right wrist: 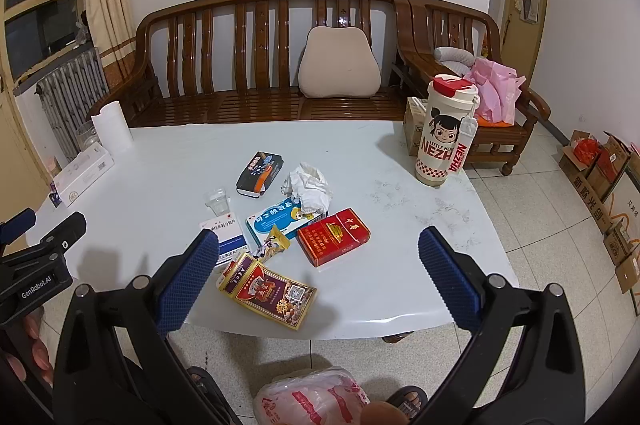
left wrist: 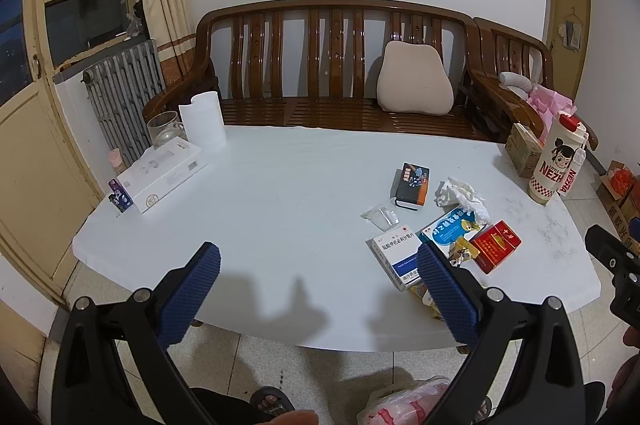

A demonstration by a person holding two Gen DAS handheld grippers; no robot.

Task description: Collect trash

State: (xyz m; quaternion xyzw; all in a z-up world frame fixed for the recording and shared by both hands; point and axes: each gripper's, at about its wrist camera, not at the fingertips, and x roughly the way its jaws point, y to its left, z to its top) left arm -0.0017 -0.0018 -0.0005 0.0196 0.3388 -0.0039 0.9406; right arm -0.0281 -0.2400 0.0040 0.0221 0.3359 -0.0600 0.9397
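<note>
While you look through the left wrist camera, your left gripper (left wrist: 320, 261) fills the bottom of the frame with its blue pads spread wide and nothing between them. Beyond them is bare white table (left wrist: 280, 193). The trash sits to the right of centre: a crumpled tissue (left wrist: 462, 195), a red packet (left wrist: 496, 245) and a white medicine box (left wrist: 396, 257) that the right-hand pad partly hides. So the pile lies off to the right of this gripper's line, not ahead of it. Part of your right gripper shows at the right edge.

Through the right wrist camera, your right gripper (right wrist: 314, 261) is also spread wide and empty. Here the pile sits just ahead and slightly left of centre. A gold and purple card box (right wrist: 268, 295) lies nearest, at the table's near edge, its long side slanting from upper left to lower right. The red packet (right wrist: 334, 237) lies just above it, with the tissue (right wrist: 308, 185) further back. A red-printed plastic bag (right wrist: 312, 399) waits at the bottom centre.

I judge your right hand is nearer the trash.
</note>
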